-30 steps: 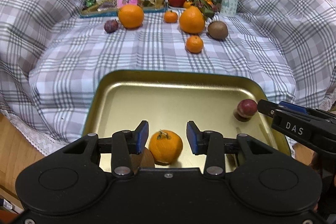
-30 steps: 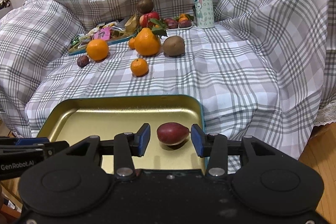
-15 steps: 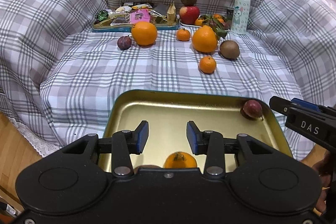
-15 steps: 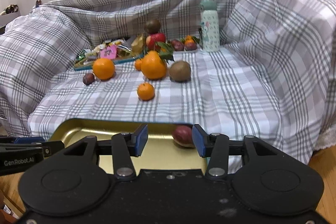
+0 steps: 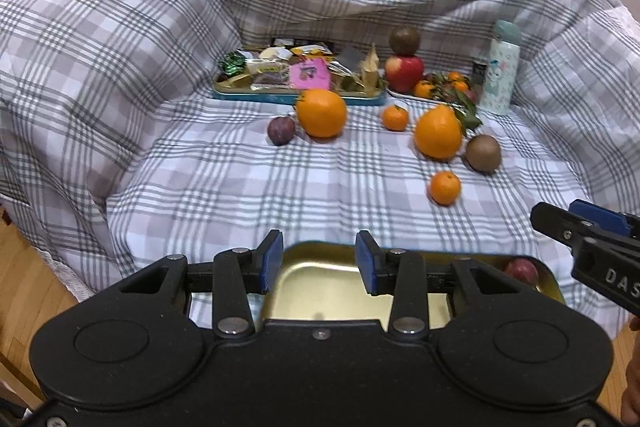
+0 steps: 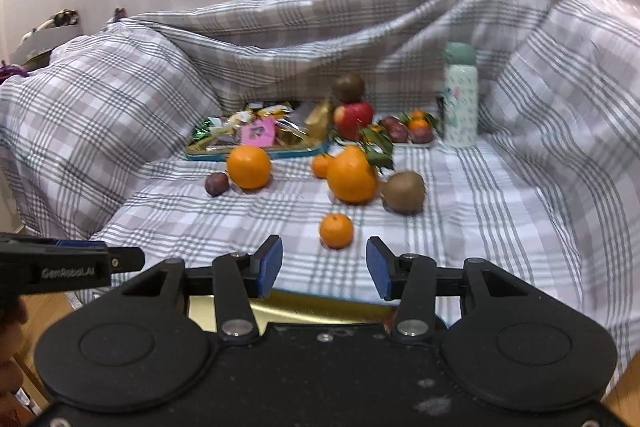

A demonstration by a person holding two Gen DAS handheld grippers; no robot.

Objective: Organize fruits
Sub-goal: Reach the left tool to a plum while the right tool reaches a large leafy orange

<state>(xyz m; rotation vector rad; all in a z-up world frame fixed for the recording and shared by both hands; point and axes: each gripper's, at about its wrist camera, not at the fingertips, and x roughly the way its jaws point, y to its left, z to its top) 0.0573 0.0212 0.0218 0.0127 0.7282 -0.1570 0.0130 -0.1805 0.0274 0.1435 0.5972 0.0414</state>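
Observation:
My left gripper (image 5: 318, 261) is open and empty above the near gold tray (image 5: 320, 283). A red plum (image 5: 520, 270) lies in the tray's far right corner. My right gripper (image 6: 324, 267) is open and empty above the tray's far rim (image 6: 320, 307); it also shows at the right of the left wrist view (image 5: 580, 239). On the plaid cloth lie a small mandarin (image 5: 445, 187) (image 6: 336, 230), a kiwi (image 5: 483, 153) (image 6: 403, 191), two large oranges (image 5: 321, 113) (image 5: 438, 133), a dark plum (image 5: 281, 131) and another mandarin (image 5: 395, 117).
A teal snack tray (image 5: 296, 83) stands at the back, with an apple (image 5: 404, 71) topped by a brown fruit (image 5: 404, 41), a white plate of small fruit (image 5: 444, 89) and a patterned bottle (image 5: 500, 71). Cloth rises on both sides. Wooden floor (image 5: 24, 291) lies below.
Both grippers have risen and pulled back from the tray. The orange between my left fingers and the plum between my right fingers have dropped out of sight below them.

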